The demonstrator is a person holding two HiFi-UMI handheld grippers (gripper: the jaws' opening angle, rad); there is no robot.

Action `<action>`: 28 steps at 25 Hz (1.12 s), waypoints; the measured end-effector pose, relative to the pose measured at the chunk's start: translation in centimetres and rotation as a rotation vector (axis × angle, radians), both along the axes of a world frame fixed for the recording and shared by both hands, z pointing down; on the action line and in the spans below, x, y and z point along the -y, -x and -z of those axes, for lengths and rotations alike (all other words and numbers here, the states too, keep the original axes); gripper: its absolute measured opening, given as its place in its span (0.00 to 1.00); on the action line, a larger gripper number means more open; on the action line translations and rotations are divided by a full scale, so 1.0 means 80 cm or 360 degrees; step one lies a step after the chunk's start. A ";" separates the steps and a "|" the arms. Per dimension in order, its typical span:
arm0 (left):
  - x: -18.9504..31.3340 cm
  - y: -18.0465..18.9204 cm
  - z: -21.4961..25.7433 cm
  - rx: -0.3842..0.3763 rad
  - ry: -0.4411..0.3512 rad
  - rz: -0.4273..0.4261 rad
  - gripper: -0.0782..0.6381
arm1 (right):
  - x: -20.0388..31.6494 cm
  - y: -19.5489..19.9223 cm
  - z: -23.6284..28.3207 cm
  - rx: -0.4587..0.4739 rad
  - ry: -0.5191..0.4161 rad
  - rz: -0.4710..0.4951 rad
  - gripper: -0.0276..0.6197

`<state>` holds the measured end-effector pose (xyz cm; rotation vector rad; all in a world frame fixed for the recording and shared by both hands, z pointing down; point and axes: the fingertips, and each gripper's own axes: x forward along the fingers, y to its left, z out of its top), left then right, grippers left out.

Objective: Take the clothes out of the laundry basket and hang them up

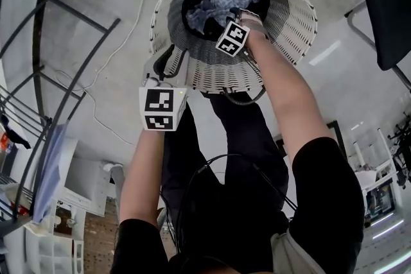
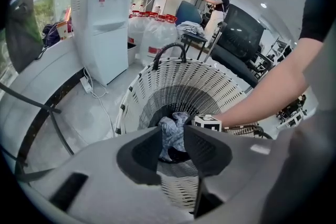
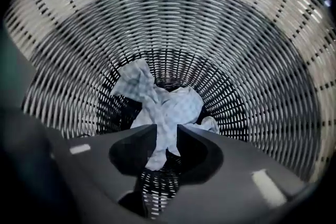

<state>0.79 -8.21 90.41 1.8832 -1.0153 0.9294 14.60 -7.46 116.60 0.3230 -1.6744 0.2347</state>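
Note:
A white wicker laundry basket (image 1: 282, 22) with a dark inside stands on the floor in front of me. At its bottom lies a crumpled light blue checked cloth (image 1: 215, 0). My right gripper (image 1: 230, 17) reaches down inside the basket. In the right gripper view it (image 3: 167, 131) is shut on a fold of the cloth (image 3: 168, 105), which hangs between the jaws. My left gripper (image 1: 168, 64) hovers over the basket's near rim. In the left gripper view it (image 2: 172, 132) is open with nothing between the jaws, and the cloth (image 2: 169, 124) shows far below through the gap.
A black metal drying rack (image 1: 58, 74) stands at the left, with a white cable (image 1: 109, 119) on the floor beside it. A black chair (image 1: 385, 3) is at the upper right. Beyond the basket are a white water dispenser (image 2: 102, 13), water bottles (image 2: 152, 29) and a distant person (image 2: 220, 0).

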 end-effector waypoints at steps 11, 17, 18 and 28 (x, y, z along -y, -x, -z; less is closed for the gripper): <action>0.014 0.006 -0.023 -0.0010 -0.0014 0.0055 0.30 | -0.014 0.011 -0.089 -0.0028 0.0028 0.0198 0.27; 0.009 0.003 -0.029 -0.0031 0.0016 0.0042 0.30 | -0.020 0.010 -0.084 -0.0055 0.0061 0.0212 0.11; 0.008 0.002 -0.026 -0.0040 0.0019 0.0038 0.30 | -0.019 0.010 -0.076 -0.0047 0.0063 0.0195 0.10; 0.014 -0.004 0.029 -0.0113 -0.0028 -0.0060 0.30 | 0.002 0.009 0.068 0.0108 0.0049 -0.0040 0.10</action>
